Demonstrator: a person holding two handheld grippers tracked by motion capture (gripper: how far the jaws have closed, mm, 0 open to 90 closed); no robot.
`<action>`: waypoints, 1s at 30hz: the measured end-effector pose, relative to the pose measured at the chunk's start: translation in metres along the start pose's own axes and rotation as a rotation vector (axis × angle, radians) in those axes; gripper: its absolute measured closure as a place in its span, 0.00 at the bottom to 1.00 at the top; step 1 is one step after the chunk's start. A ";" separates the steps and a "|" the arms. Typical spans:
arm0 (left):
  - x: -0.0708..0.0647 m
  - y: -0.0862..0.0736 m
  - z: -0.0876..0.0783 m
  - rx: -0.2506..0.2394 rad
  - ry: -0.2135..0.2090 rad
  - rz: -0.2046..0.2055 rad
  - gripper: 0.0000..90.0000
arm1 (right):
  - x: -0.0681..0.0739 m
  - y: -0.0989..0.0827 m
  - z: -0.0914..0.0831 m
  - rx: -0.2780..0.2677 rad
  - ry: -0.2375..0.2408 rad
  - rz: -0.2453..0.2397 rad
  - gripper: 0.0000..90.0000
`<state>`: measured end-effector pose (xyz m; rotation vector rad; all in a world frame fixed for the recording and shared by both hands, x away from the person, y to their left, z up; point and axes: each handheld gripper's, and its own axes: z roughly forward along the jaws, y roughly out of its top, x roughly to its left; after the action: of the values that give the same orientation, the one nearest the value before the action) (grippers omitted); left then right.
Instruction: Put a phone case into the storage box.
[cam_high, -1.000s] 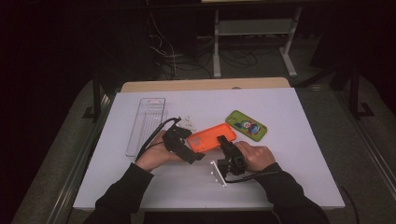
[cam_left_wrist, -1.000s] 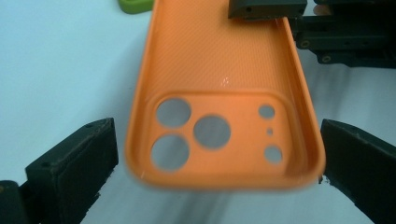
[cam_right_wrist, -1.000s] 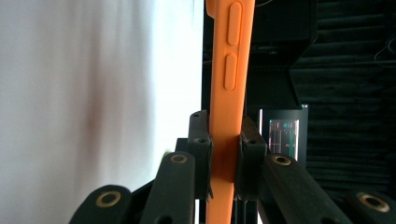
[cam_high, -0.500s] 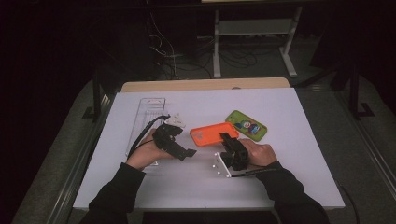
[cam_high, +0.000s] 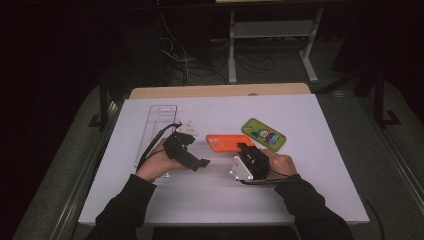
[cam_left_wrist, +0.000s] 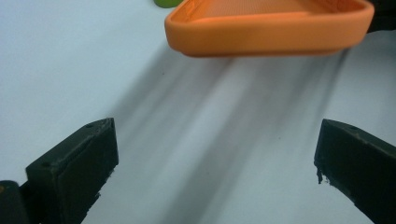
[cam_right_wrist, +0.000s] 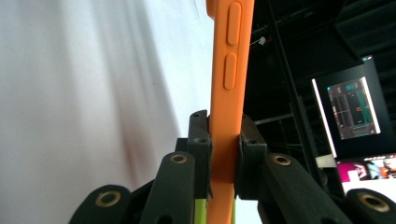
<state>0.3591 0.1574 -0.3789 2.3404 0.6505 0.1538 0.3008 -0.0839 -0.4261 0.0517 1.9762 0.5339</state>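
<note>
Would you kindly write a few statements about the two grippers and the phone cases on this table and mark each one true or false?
1. The right gripper is shut on the orange phone case. True.
2. The left gripper also grips the orange case. False: its jaws stand open, with the case ahead of them and apart.
3. The green phone case lies on the white table, beyond the right gripper. True.
4. The clear plastic tray sits to the right of the green case. False: it lies at the table's left, by the left hand.
5. In the left gripper view the orange case casts a shadow on the table. True.
</note>
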 end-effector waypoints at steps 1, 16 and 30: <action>0.000 0.000 0.000 0.004 0.002 0.004 0.00 | -0.001 0.000 -0.001 0.003 0.009 0.025 0.87; 0.000 0.001 0.000 -0.001 0.012 0.025 0.00 | -0.014 -0.003 0.002 0.004 0.148 0.332 0.87; 0.001 0.001 0.000 -0.011 0.012 -0.002 0.00 | -0.030 -0.014 0.007 -0.003 0.317 0.663 0.87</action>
<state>0.3605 0.1573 -0.3786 2.3294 0.6569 0.1704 0.3238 -0.1024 -0.4088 0.6739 2.2527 1.0182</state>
